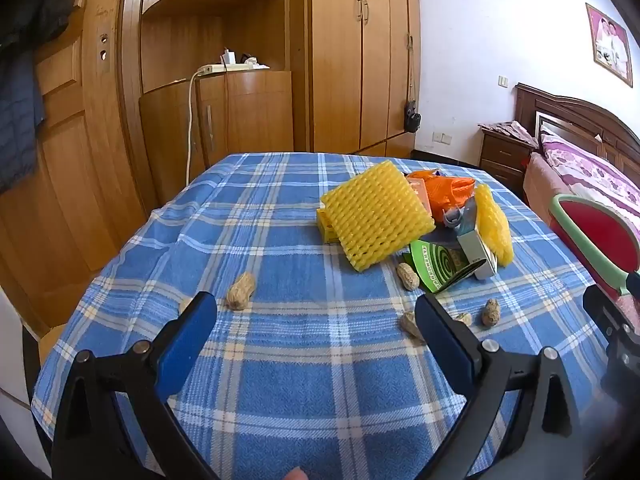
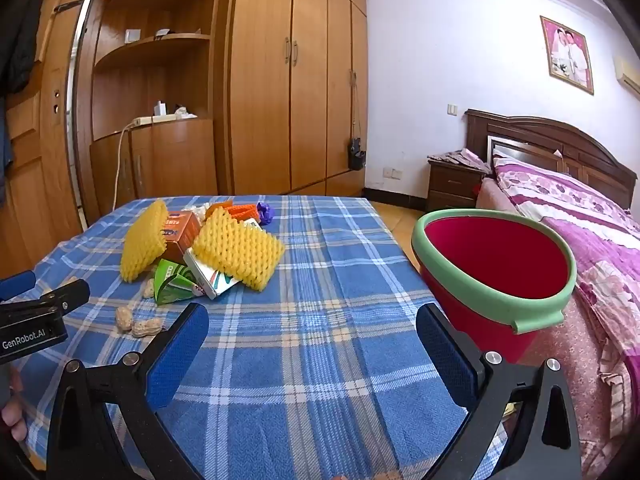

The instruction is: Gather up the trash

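A heap of trash lies on the blue plaid tablecloth (image 1: 304,360). It holds two yellow foam nets (image 1: 376,220) (image 2: 240,252), an orange bag (image 1: 452,192), a green packet (image 1: 440,266) (image 2: 170,280) and a small white box (image 2: 208,276). Peanut shells (image 1: 241,290) (image 2: 136,322) are scattered in front of it. My left gripper (image 1: 315,300) hovers wide open over bare cloth, short of the heap. My right gripper (image 2: 312,314) is also wide open with nothing in it, right of the heap. A red bucket with a green rim (image 2: 532,318) stands at the table's right edge.
An orange carton (image 2: 182,232) and a purple wrapper (image 2: 265,212) lie at the back of the heap. A bed with pink bedding (image 2: 580,208) is beyond the bucket. Wooden wardrobes (image 1: 360,60) stand behind the table. The left gripper (image 2: 56,286) shows at the left of the right wrist view.
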A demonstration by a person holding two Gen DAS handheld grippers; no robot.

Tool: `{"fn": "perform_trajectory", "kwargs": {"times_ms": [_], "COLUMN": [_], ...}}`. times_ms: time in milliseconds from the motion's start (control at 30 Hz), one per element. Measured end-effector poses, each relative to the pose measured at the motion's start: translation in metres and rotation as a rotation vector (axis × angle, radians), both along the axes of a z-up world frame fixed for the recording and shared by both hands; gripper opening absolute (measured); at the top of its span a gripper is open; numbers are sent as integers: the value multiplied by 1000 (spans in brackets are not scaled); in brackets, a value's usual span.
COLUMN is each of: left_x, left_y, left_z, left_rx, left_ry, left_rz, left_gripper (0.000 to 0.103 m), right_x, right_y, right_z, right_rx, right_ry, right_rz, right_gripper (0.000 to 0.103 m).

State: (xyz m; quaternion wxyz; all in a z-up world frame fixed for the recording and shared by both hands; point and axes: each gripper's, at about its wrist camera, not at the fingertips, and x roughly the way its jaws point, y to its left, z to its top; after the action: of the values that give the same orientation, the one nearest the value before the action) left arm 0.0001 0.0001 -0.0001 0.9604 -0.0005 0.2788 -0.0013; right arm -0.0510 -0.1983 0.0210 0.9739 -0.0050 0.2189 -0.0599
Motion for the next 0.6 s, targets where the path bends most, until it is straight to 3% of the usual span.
{"fn": "perform_trajectory", "kwargs": {"times_ms": [600], "left_x": [0], "left_y": [0], "left_z": [0], "left_rx": [-9], "left_ry": [3], "left_rz": [-2], "left_gripper": [99], "right_x": [-2], "right_y": [0], "right_z": [0], "right_rx": [0], "right_ry": [-2], "right_rz": [-3], "right_gripper": [103]}}
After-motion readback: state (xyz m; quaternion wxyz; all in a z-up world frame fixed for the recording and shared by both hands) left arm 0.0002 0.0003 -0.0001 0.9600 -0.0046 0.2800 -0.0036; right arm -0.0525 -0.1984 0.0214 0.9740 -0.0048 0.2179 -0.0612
